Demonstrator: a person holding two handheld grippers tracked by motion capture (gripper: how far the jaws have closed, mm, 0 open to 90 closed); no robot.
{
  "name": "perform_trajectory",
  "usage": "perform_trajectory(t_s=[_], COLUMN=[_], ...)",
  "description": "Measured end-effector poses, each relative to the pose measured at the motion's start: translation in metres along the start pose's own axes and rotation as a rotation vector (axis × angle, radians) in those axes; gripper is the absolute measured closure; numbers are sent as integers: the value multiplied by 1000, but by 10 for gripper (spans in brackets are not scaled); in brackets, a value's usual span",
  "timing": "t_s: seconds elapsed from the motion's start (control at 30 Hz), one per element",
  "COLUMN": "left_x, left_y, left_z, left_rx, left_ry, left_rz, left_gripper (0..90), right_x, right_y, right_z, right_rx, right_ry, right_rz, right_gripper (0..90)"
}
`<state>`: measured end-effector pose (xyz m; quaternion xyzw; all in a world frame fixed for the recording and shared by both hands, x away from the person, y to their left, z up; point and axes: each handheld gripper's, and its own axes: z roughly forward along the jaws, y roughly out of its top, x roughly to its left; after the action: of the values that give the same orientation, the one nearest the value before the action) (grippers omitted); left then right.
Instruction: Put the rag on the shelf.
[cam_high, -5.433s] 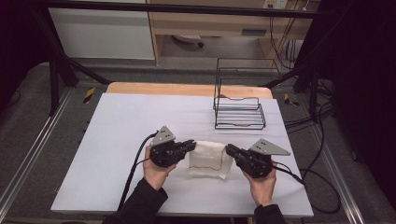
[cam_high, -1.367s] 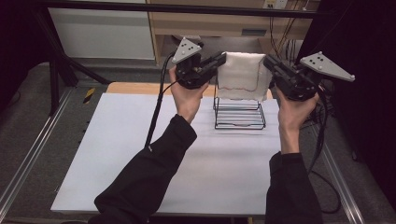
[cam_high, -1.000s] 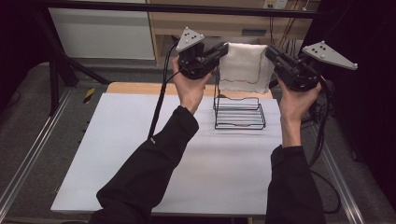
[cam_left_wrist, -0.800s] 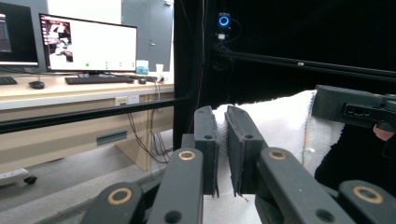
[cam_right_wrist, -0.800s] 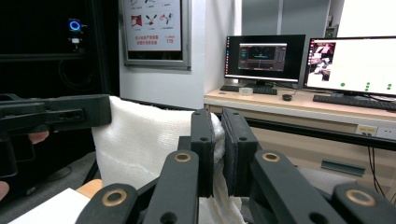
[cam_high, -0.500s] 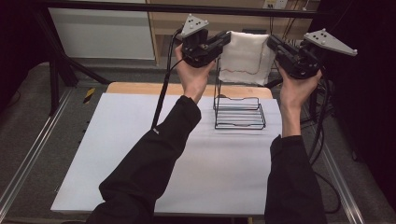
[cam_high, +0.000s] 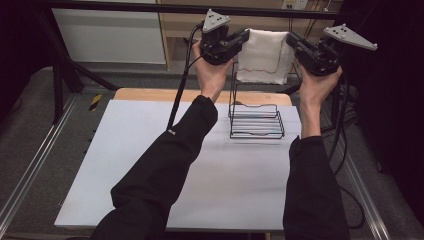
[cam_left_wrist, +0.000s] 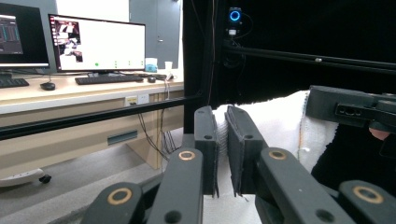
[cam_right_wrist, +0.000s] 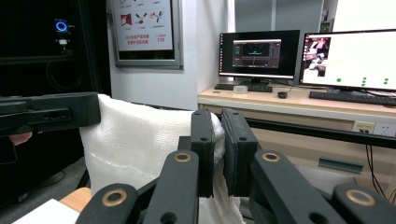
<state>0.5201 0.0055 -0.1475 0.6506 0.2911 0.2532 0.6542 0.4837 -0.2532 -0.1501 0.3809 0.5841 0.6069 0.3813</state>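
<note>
Moved: white towel (cam_high: 263, 56), raised by me off the worktop (cam_high: 150, 165) to above the wire rack (cam_high: 256, 120), between left gripper (cam_high: 243, 37) and right gripper (cam_high: 291, 41).

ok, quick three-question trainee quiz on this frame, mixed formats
1. True or false: the white towel lies flat on the table.
2. What grips the towel's two sides?
3. Multiple choice: the black wire rack is A) directly below the towel, B) at the table's near left corner, C) hanging from a gripper.

Key
1. False: it hangs in the air, above the table's far edge.
2. The left gripper and the right gripper, each with its jaws shut on one side of the towel.
3. A
</note>
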Motion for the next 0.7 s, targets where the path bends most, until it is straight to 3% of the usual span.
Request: perform_trajectory(t_s=[0.17, 0.7], left_x=[5, 19], left_y=[-1, -16], left_z=[7, 19], left_rx=[11, 47], left_ry=[10, 33], left_rz=[-4, 5], left_gripper=[828, 828], right_x=[-6, -11], right_y=[-1, -12], right_z=[8, 26], right_rx=[2, 47], right_ry=[3, 13], right_rz=[19, 9], right_gripper=[840, 841])
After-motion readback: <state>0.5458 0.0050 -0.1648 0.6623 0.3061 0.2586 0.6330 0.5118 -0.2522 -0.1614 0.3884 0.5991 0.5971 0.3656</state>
